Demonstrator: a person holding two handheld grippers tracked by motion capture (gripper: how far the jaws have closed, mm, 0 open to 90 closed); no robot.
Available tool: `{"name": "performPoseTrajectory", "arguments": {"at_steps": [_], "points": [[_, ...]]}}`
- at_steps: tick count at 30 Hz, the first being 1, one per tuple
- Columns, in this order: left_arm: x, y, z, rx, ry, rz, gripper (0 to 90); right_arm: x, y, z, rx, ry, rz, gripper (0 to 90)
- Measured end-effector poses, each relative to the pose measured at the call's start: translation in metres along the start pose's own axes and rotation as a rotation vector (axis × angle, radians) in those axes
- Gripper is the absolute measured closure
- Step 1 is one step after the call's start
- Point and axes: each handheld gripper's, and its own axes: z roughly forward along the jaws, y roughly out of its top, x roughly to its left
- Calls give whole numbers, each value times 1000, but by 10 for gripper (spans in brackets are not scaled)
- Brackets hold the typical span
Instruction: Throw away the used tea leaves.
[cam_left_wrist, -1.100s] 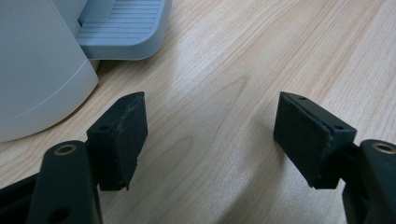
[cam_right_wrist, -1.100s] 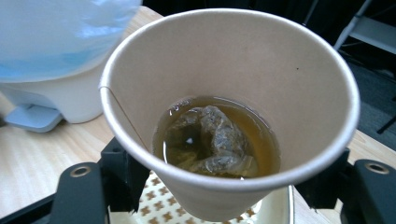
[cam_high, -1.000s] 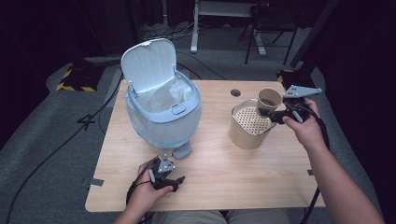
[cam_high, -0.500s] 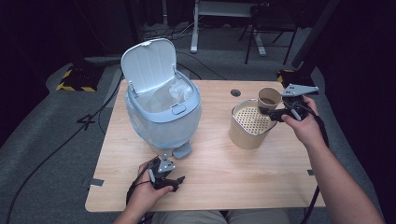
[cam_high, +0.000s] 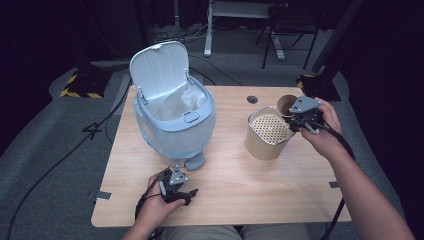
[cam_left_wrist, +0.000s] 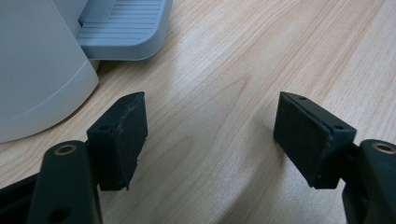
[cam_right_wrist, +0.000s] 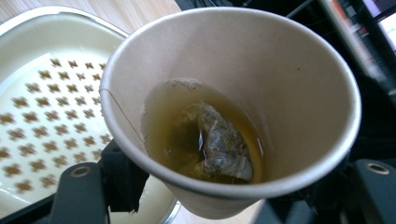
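Brown paper forms the cup (cam_right_wrist: 233, 93) that the right hand-held gripper (cam_high: 299, 119) pinches between its black jaws, one jaw on each side of the cup's wall. In the right gripper view the cup holds a shallow pool of amber tea with a soaked tea bag (cam_right_wrist: 219, 144) lying in it, and a thin string (cam_right_wrist: 122, 114) runs from the liquid up over the rim. In the high view the cup sits at the far right of the tabletop (cam_high: 240, 190), just beside and partly over the rim of a tan container (cam_high: 265, 145) whose top carries a cream strainer plate (cam_right_wrist: 42, 112) with rows of small cross-shaped holes. Whether the cup touches that rim cannot be told. The person's right hand (cam_high: 322, 132) wraps the gripper from the right side. On the left half of the tabletop stands a pale blue pedal bin (cam_high: 175, 130) with its lid (cam_high: 161, 70) raised and a clear liner (cam_high: 192, 97) showing inside. Its foot pedal (cam_left_wrist: 123, 28) juts toward the near edge. The left hand-held gripper (cam_left_wrist: 210, 130) rests low on the wood just in front of that pedal, its jaws spread wide with nothing but bare tabletop between them.
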Motion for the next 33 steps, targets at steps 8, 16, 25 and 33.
{"name": "performPoseTrajectory", "arguments": {"at_steps": [8, 16, 25, 33], "points": [[0, 0, 0, 0, 1, 1, 267, 6, 10, 4, 126, -165, -291, 303], [0, 0, 0, 1, 1, -1, 267, 16, 16, 8, 223, -327, -543, 304], [0, 0, 0, 1, 4, -1, 267, 22, 18, 6, 292, -526, -828, 304], [0, 0, 0, 1, 4, -1, 267, 26, 21, 3, 350, -664, -1066, 305]]}}
